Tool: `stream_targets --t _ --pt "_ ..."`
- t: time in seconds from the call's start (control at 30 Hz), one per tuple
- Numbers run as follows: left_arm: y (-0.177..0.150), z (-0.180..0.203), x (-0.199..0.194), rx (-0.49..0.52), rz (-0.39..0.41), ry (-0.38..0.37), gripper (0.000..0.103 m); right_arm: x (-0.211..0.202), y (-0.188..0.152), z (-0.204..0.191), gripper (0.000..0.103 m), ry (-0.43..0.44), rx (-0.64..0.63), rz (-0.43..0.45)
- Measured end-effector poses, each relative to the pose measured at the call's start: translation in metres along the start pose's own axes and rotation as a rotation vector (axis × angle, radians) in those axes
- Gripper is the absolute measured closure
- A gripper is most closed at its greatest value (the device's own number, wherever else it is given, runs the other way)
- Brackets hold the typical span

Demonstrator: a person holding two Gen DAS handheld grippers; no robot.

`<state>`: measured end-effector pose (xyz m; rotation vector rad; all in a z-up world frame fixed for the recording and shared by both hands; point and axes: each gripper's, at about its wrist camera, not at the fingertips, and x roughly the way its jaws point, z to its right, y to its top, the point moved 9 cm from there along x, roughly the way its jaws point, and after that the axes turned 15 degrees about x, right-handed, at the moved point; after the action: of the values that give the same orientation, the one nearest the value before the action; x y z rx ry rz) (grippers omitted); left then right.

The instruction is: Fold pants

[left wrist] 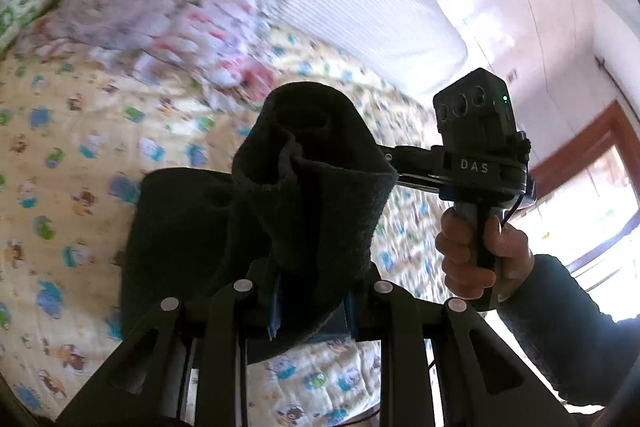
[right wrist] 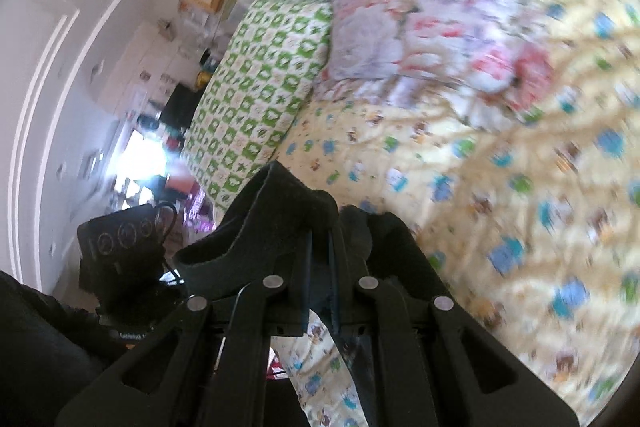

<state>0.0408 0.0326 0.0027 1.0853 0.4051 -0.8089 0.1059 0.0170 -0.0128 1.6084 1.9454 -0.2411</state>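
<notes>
Pants: dark, thick, fleecy fabric pants [left wrist: 304, 195], lifted clear above the bed and hanging bunched between the two tools.
Left tool: the left tool [left wrist: 308, 301] has its jaws narrowed on a fold of the pants, cloth spilling over and past the fingers.
Right tool: the right tool [right wrist: 320, 267] is clamped narrow on another bunched edge of the same garment; from the left view it sits to the right, gripped by a bare hand [left wrist: 476, 251].
Bed: a cream quilted bedspread with small cartoon prints [left wrist: 80, 163] lies below; a green-and-white checked pillow [right wrist: 260, 99] and a rumpled pink floral blanket [right wrist: 432, 39] sit at the far end.
Handling: judged soft, limp, fairly light, not slippery; it will sag and crumple wherever unsupported.
Grip advice: hold at waistband corners or hem edges, so the cloth hangs flat.
</notes>
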Motion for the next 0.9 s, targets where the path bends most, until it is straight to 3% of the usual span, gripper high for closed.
stream_targets --t 0.3,0.6,0.7,0.9 --pt "-0.013 0.029 0.037 0.07 -0.08 -0.052 0.081 -0.037 -0.023 0.043 0.095 -0.001 0.121 0.101" --pt "-0.025 0.041 0.065 0.138 -0.144 -0.049 0.081 -0.048 -0.035 0.074 0.095 -0.04 0.182 0.143" --pt "-0.031 0.045 0.072 0.165 -0.169 -0.041 0.078 -0.052 -0.039 0.08 0.103 -0.026 0.205 0.16" --pt "-0.044 0.057 0.086 0.237 -0.207 -0.041 0.07 -0.059 -0.051 0.09 0.103 -0.039 0.243 0.189"
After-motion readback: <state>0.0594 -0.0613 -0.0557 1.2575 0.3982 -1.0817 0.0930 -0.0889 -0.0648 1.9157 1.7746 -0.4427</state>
